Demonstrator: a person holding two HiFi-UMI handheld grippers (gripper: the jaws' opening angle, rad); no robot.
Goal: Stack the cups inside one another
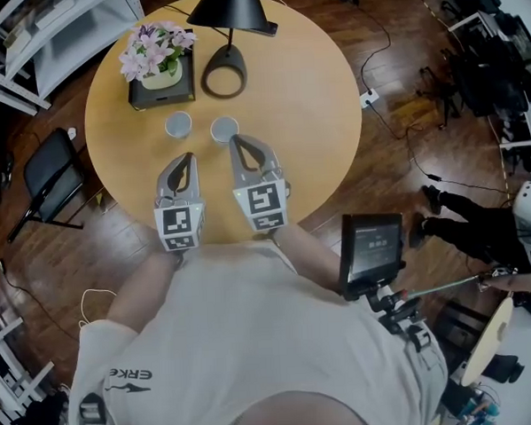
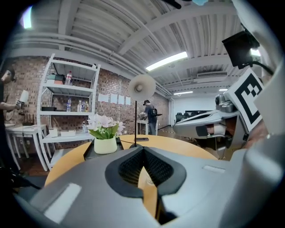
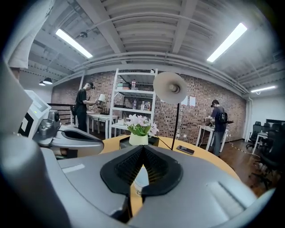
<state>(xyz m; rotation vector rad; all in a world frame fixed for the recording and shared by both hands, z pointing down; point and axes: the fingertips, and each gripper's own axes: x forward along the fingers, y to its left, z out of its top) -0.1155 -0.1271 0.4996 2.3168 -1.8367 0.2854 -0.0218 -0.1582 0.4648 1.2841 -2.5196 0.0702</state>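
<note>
**Both grippers clenched empty, cups unstacked**

Your left gripper and right gripper are both closed tip to tip with nothing between the pads. The right cup stands just beside the right gripper's tip at 11 o'clock. The left cup stands near the left gripper's tip at 12 o'clock. Both cups stand on the round table. Only the head view shows both cups, side by side and apart. The right gripper view shows just one cup beyond its closed pads.

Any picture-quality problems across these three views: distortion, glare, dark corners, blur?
Head view: sharp, evenly lit, edges mildly bent, table without glare. Left gripper view: strong fisheye, black corners, ceiling light blown out, close jaws slightly soft. Right gripper view: same fisheye and dark corners, two bright ceiling strips, background fairly sharp.
</note>
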